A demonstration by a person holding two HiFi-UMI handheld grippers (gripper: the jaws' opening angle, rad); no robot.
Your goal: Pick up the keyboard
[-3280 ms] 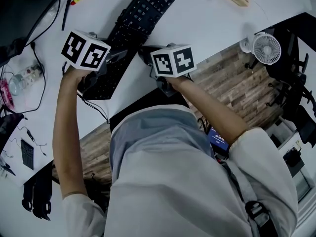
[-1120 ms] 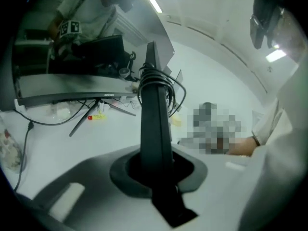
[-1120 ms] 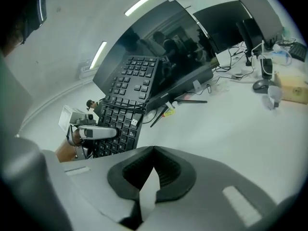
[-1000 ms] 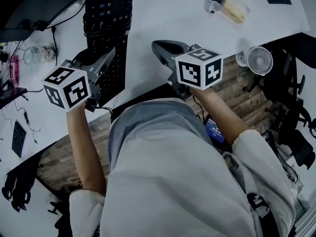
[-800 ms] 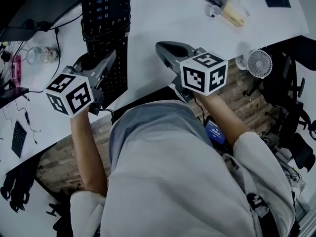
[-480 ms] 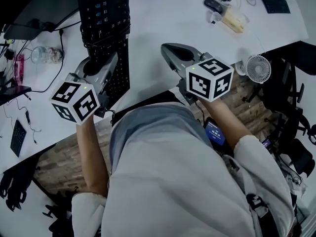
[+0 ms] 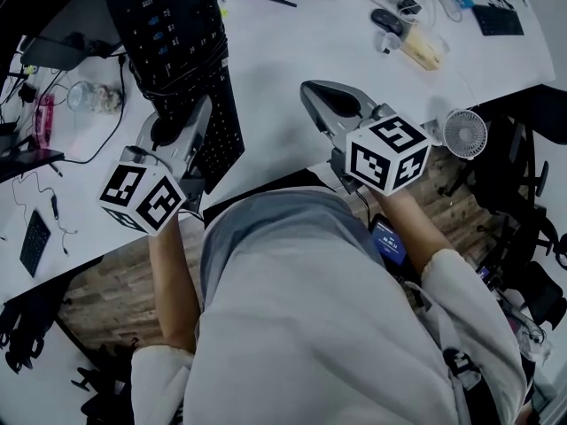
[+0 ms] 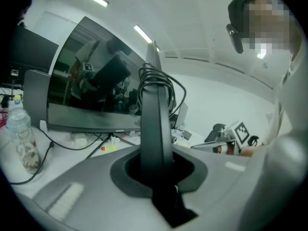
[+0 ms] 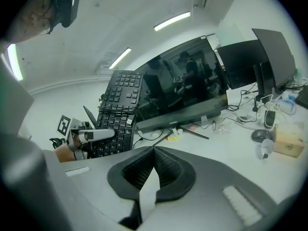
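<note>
Keyboard (image 7: 177, 60) sat in your left gripper (image 7: 190, 135), jaws clamped on its near edge, the slab raised at a tilt above the white desk (image 7: 292, 34). Your right gripper (image 7: 330, 106) hovered beside it, jaws together on nothing. The lift looked done; next you needed a steady hold, since a long rigid board could swing. Matte black plastic, cable (image 7: 182, 76) coiled round its middle.

Keyboard (image 7: 170, 56) no longer lies diagonal on the table. It is now lifted and tilted up, clamped edge-on in the left gripper (image 7: 200, 113). Right gripper (image 7: 314, 93) has moved off it to the right, jaws together, holding nothing.
</note>
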